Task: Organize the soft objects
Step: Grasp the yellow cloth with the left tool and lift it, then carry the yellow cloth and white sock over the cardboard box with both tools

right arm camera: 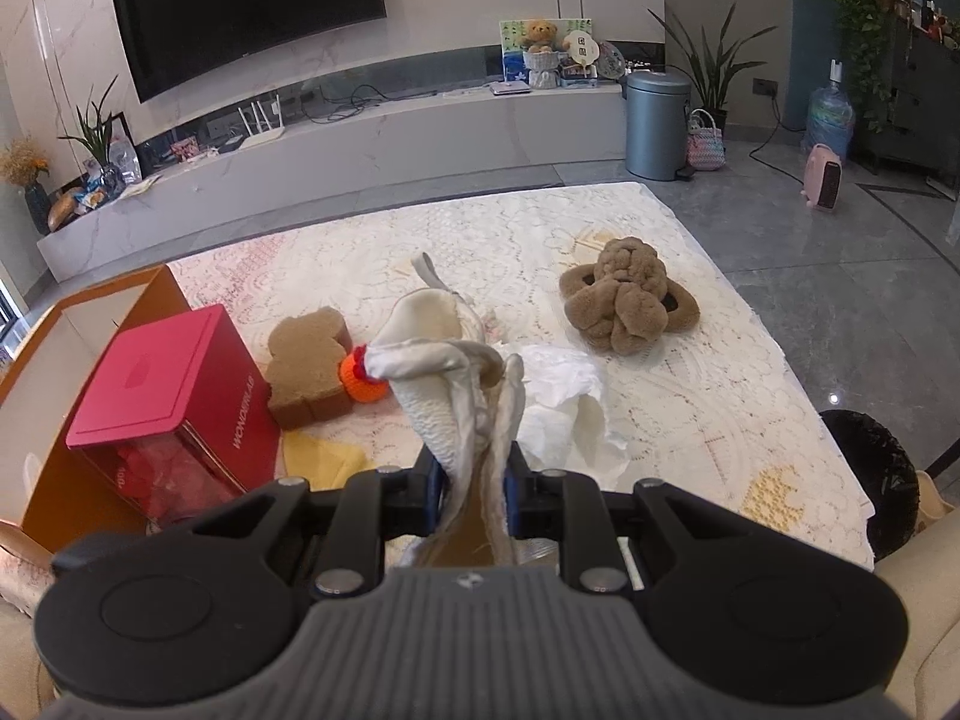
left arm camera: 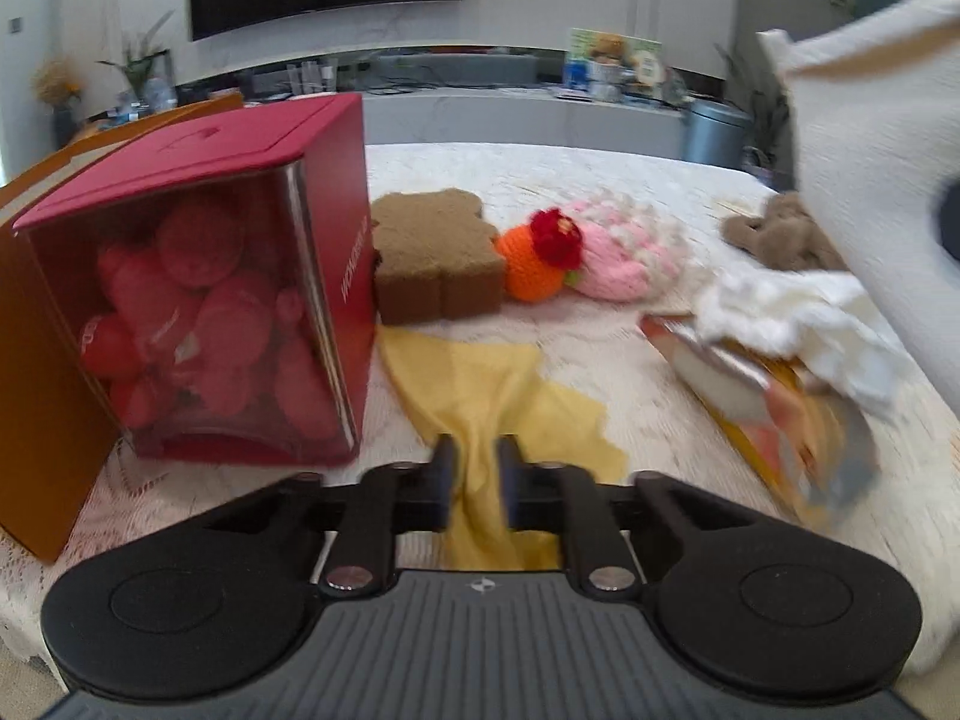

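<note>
Tongs both pinched, my left tongs (left arm camera: 477, 468) on the yellow cloth (left arm camera: 498, 396), my right tongs (right arm camera: 477, 474) on the cream pouch (right arm camera: 447, 384); gathering step; next, I judge, cloth goes inside.

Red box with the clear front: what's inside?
Through the clear front of the red box, red plush pieces show, rounded and packed together, filling most of it. How many, and what they are, cannot be told. The solid lid and sides hide whatever sits further back.

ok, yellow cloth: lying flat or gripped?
Gripped. The left gripper is shut on the yellow cloth; the fabric gathers into its fingers and fans out over the lace-covered table.
</note>
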The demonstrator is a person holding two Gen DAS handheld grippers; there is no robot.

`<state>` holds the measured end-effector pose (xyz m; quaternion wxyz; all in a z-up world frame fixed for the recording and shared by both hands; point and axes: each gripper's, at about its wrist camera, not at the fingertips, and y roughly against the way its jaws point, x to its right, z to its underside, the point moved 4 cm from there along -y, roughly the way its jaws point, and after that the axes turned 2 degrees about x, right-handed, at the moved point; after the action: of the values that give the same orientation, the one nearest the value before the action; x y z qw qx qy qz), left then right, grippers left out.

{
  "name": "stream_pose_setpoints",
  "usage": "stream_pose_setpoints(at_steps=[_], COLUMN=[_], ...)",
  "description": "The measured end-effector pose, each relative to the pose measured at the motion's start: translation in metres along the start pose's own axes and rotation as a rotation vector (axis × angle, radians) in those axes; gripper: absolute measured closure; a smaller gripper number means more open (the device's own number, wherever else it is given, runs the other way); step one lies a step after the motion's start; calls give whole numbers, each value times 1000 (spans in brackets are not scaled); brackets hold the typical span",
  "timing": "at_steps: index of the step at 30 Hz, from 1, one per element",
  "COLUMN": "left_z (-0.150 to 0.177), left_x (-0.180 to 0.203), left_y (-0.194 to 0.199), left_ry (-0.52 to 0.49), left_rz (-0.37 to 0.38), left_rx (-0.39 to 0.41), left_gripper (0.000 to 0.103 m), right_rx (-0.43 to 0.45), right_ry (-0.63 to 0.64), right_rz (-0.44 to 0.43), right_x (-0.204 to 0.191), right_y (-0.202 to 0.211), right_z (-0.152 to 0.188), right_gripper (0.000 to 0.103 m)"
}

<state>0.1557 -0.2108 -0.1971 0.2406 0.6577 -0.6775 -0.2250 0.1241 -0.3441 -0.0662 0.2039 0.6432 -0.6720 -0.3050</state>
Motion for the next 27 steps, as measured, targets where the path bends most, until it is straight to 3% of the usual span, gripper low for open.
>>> stream_pose_setpoints(at_steps=[3, 6, 13, 18, 21, 24, 27], left_z=[8, 13, -4, -18, -30, -46, -68], left_x=[-2, -2, 11, 17, 18, 8, -9], left_y=[7, 13, 42, 57, 63, 74, 87], left_ry=[-58, -114, -146, -125, -97, -36, 13], left_rz=[93, 140, 260, 334, 349, 376, 393], left_rx=[19, 51, 149, 179, 180, 196, 218], left_gripper=[99, 99, 99, 99, 99, 99, 99], right_rx=[-6, -9, -8, -5, -13, -26, 4], right_ry=[-3, -9, -19, 6, -8, -5, 31], right_rz=[-4, -3, -15, -35, 11, 60, 42], right_x=[1, 4, 8, 9, 19, 24, 19], right_y=[-1, -2, -1, -3, -6, -10, -7], right_z=[1, 1, 2, 2, 3, 2, -5], right_gripper=[84, 84, 84, 84, 84, 85, 85])
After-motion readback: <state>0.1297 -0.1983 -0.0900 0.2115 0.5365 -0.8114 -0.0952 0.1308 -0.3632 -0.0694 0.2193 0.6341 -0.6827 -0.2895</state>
